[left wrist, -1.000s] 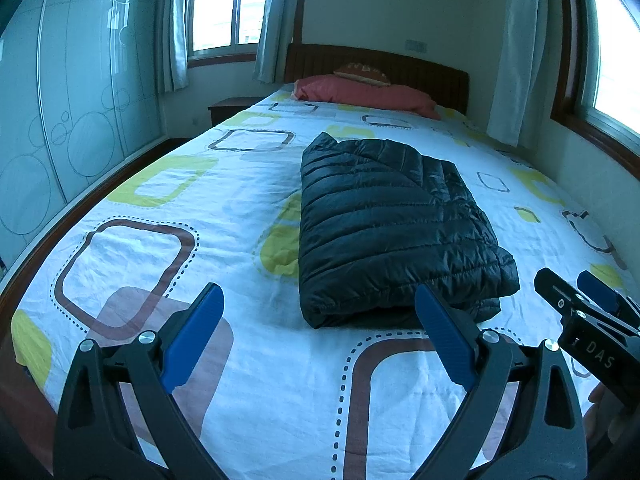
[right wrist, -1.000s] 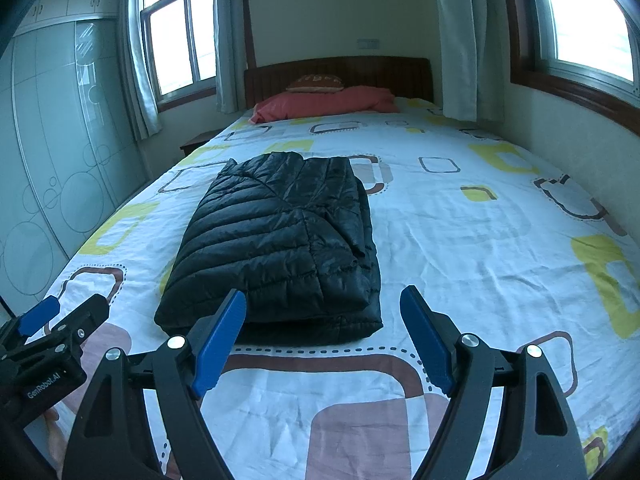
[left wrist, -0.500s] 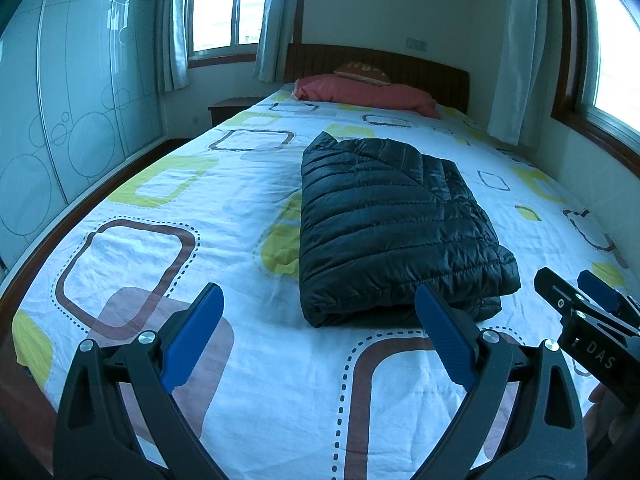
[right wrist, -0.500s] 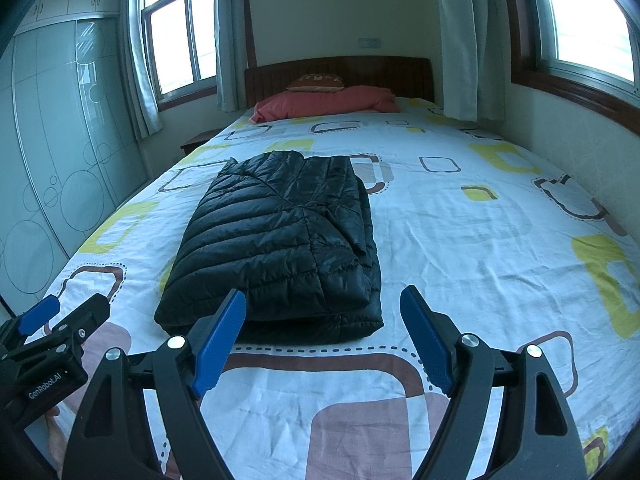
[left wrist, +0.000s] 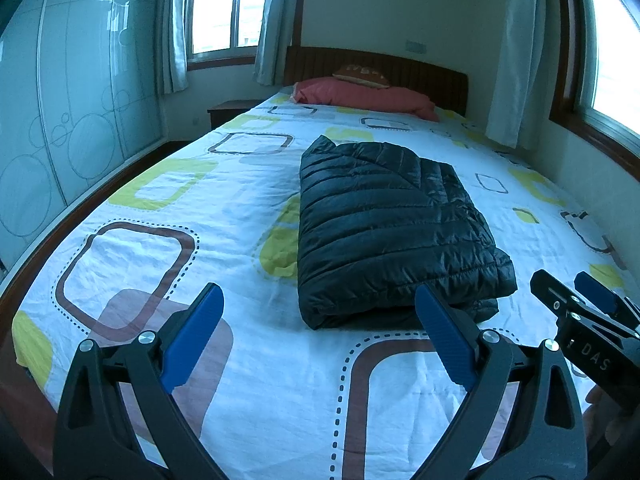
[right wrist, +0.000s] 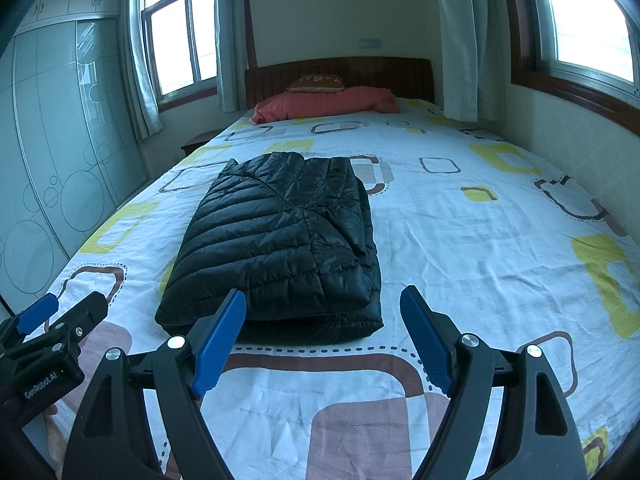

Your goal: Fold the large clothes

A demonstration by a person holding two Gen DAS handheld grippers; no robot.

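The black puffer jacket (left wrist: 392, 232) lies folded on the patterned bed sheet (left wrist: 168, 264) toward twelve o'clock; left gripper (left wrist: 318, 320) and right gripper (right wrist: 322, 316) — both spread wide, grasping nothing.

A home bedroom: a bed (right wrist: 460, 240) with wooden headboard (right wrist: 340, 70), pink pillow (right wrist: 328, 104), curtained windows (right wrist: 180, 40) and glass-fronted wardrobe (right wrist: 52, 168) at left.

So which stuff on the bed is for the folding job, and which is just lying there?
For the job:
black puffy jacket, already folded up
left gripper, open
right gripper, open

Just there:
pink pillow
small brown cushion
patterned bed sheet
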